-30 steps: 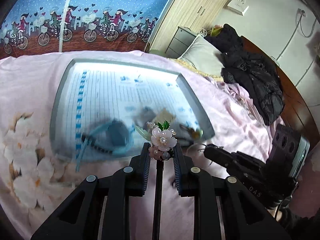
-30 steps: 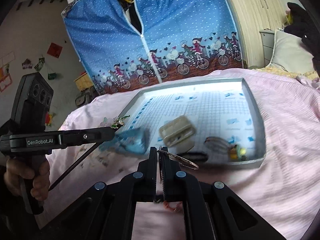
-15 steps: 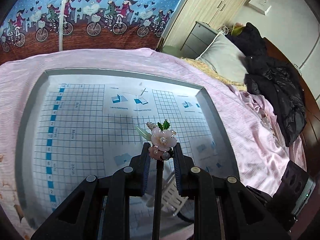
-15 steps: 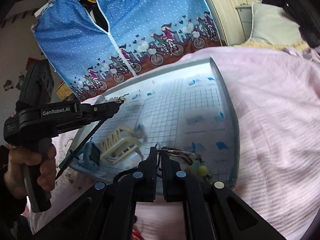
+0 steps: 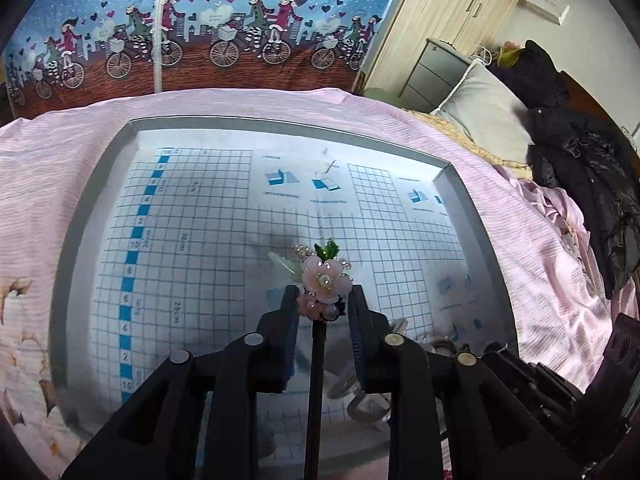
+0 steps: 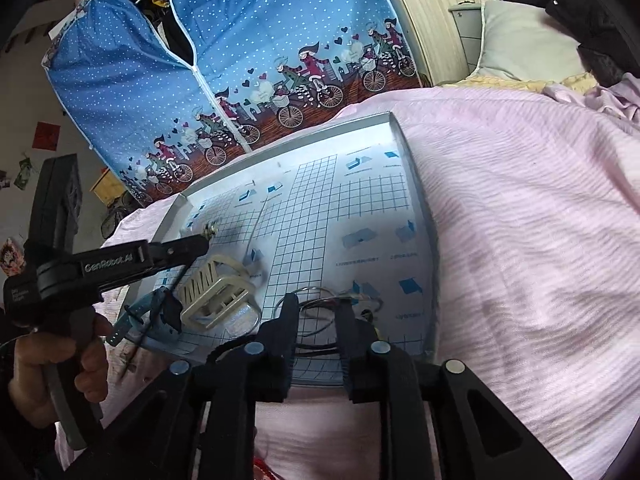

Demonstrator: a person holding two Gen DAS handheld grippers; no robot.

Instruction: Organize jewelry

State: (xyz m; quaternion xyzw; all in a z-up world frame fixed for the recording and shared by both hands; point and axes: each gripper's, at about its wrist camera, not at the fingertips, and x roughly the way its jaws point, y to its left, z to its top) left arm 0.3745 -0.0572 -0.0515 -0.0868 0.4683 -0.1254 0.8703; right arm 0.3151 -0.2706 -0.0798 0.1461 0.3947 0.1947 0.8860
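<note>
Here, line by line:
Left gripper: closed on the long black hair stick with pink shell flowers, pearls and green leaves; the flower head sits between and just past the fingertips; the dark shaft runs back down the middle between the jaws.
Hair stick's place: held above the shallow grey tray lined with blue-gridded paper; whether it touches the paper I cannot tell.
Right gripper: jaws parted with nothing between them; the thin silver wire bangle lies on the paper just ahead of and between the fingertips.
Tray contents: cream plastic claw hair clip left of the bangle; light blue strap at the near left corner.
Tray's place: on the pink striped bedspread.
Hand: wrapped round the left gripper's handle.
</note>
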